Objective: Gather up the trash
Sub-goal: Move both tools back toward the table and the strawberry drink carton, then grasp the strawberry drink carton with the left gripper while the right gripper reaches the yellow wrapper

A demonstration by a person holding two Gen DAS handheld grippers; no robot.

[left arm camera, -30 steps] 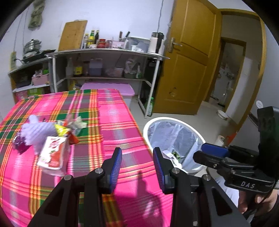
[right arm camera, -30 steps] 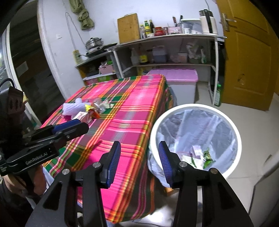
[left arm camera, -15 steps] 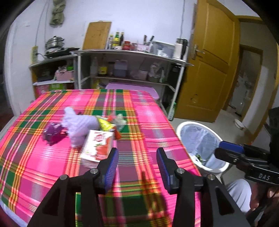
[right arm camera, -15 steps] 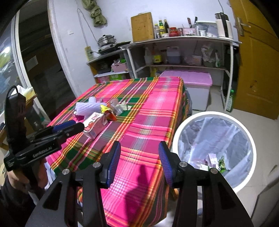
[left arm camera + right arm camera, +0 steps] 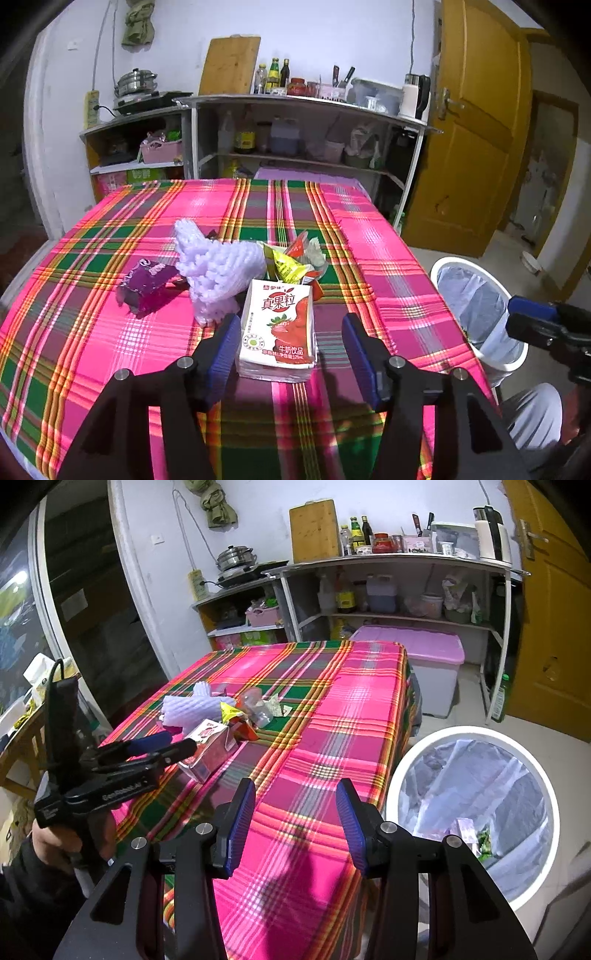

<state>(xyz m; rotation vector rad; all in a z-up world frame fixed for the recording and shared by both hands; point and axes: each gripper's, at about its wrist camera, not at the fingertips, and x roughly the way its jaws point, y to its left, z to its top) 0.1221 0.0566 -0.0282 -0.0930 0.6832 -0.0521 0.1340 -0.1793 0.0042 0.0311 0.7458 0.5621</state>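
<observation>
Red-and-white strawberry milk carton [image 5: 276, 330] lying between left gripper [image 5: 288, 349], jaws just spreading, not pinching.
Right gripper [image 5: 295, 821] idling, half-spread, empty; table litter waiting, white lined bin [image 5: 393, 786] holding some.

The left gripper [image 5: 290, 347] pointed forward and downward, its jaws spread wide after just opening, with a strawberry milk carton [image 5: 277, 330] between the blue pads but not pressed by them. A hand [image 5: 70, 843] in a dark sleeve gripped its handle from below. The right gripper [image 5: 295, 825] pointed downward too, jaws parted about halfway, nothing between them.
</observation>
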